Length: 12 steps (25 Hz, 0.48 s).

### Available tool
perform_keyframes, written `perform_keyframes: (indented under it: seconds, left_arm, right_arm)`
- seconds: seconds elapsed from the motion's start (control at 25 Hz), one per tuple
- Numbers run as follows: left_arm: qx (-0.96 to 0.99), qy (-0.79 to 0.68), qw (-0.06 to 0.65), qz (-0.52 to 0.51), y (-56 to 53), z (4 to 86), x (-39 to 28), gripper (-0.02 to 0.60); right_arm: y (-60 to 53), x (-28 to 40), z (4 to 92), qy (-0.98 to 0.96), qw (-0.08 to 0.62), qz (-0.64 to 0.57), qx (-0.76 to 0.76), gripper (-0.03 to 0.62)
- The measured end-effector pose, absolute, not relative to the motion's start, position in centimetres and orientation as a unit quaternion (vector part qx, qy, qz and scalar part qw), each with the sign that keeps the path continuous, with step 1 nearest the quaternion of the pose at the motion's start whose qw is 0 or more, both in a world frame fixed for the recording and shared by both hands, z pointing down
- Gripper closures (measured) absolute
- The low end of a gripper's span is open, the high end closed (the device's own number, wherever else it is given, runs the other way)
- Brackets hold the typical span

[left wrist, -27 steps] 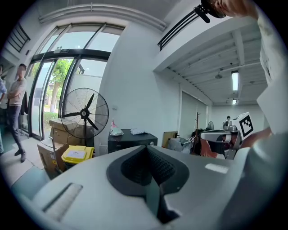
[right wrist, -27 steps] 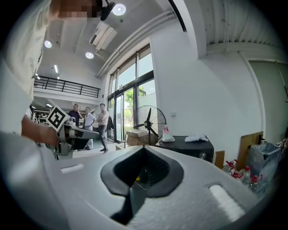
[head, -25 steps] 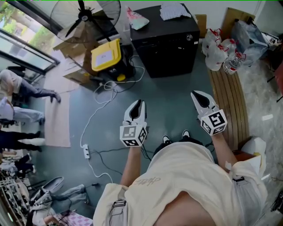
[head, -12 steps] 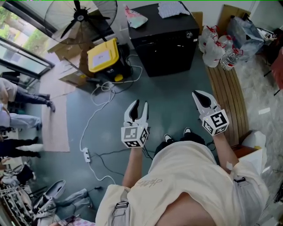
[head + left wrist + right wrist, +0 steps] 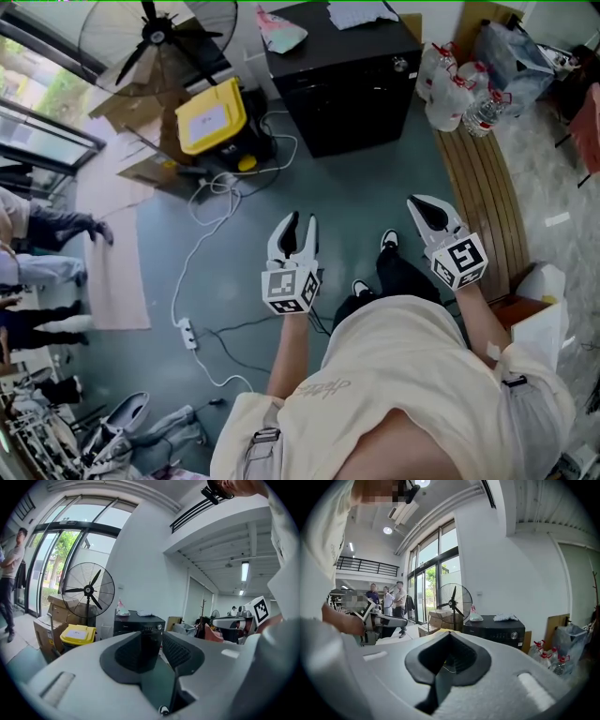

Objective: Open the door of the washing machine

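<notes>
The black washing machine (image 5: 347, 89) stands against the far wall, its door closed, with a cloth (image 5: 361, 13) on top. It also shows in the left gripper view (image 5: 140, 623) and the right gripper view (image 5: 497, 631). My left gripper (image 5: 297, 221) is held level over the floor, well short of the machine and pointing at it. Its jaws have just swung wide and eased in slightly; they stand open (image 5: 151, 638) with nothing between them. My right gripper (image 5: 418, 201) hangs beside it, also short of the machine, tips together and empty (image 5: 449, 634).
A yellow bin (image 5: 211, 117), cardboard boxes and a floor fan (image 5: 150, 28) stand left of the machine. White cables (image 5: 202, 244) and a power strip (image 5: 188, 334) lie on the floor. Right of it are water bottles (image 5: 459, 89) and a wooden bench (image 5: 483, 202). People stand at far left (image 5: 37, 234).
The left jaws went from nearly shut to wide apart. Both grippers and the person have moved toward the machine, and one foot has stepped forward.
</notes>
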<state>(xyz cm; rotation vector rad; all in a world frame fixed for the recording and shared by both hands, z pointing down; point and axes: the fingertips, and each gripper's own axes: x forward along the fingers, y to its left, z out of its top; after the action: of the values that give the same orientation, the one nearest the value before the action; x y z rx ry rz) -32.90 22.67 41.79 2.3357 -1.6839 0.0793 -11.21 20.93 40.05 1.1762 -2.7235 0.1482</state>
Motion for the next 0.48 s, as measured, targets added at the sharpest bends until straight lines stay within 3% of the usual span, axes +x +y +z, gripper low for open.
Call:
perform_keyframes:
  seconds: [0.48]
  left_arm:
    - [0.796, -0.589, 0.127, 0.062, 15.0, 41.3, -33.6, 0.426]
  right_arm:
    - [11.3, -13.9, 41.7, -0.928, 0.059, 0.069, 0.362, 0.594]
